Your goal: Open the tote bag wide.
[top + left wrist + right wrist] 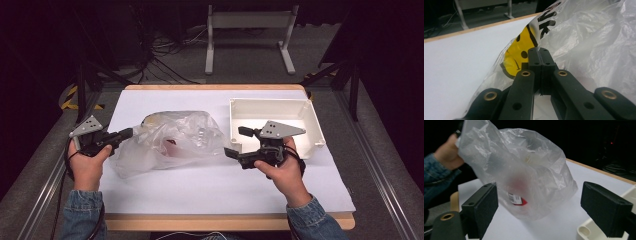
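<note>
plastic bag [170, 140] pinched between left gripper [131, 133] fingers [541, 62]

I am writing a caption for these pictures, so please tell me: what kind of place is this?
Probably a lab or recording workspace, not a home. A white-topped table stands among dark curtains, loose floor cables trail behind it, and yellow-black hazard tape marks the floor. A person works on a plastic bag there.

Overhead light falls evenly on the white tabletop [210, 185], leaving the surrounding floor dim and the far background black. Soft glare marks the plastic bag [170, 140]. Near jaws blur in both gripper views; shadows are faint.
</note>
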The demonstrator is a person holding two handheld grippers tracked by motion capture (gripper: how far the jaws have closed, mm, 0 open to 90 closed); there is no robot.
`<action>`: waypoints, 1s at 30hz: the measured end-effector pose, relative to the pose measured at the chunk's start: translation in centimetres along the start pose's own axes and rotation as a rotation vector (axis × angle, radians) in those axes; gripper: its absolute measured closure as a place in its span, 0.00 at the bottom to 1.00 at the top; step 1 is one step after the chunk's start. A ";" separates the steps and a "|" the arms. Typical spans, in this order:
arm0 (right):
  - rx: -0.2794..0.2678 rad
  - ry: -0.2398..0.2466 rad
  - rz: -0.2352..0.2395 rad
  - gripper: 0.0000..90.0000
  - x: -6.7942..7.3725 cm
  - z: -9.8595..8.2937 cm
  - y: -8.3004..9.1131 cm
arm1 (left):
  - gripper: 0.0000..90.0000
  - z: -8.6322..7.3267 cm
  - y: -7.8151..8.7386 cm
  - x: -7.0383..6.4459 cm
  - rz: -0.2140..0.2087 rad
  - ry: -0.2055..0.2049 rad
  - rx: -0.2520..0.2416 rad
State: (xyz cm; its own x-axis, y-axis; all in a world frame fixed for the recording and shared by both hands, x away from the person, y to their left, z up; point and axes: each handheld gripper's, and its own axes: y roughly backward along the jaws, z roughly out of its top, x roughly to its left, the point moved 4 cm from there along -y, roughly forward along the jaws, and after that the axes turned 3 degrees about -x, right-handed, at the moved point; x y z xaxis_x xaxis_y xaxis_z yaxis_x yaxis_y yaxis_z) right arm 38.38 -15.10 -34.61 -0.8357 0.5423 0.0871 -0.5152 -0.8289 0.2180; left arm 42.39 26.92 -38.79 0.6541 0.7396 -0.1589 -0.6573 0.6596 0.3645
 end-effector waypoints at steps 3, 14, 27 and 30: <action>-0.021 -0.002 0.033 0.15 0.2 0.2 -0.2 | 1.00 -0.9 0.0 0.9 0.012 0.038 0.013; -0.070 -0.005 0.061 0.17 -0.3 0.5 0.0 | 1.00 -3.0 0.2 2.5 0.065 0.101 0.058; -0.030 0.062 0.134 0.15 0.9 3.5 -3.6 | 0.99 -4.2 -0.4 2.5 0.064 0.110 0.115; -0.026 0.092 0.160 0.11 1.7 4.5 -4.6 | 0.99 -4.3 -0.3 2.4 0.062 0.109 0.115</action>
State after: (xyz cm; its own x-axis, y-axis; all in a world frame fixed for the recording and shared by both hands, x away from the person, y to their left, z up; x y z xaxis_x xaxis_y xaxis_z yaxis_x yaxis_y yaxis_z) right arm 40.18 -9.74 -31.11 -0.9208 0.3890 0.0293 -0.3776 -0.9076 0.1834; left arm 42.57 29.08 -43.21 0.5652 0.7926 -0.2289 -0.6440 0.5973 0.4781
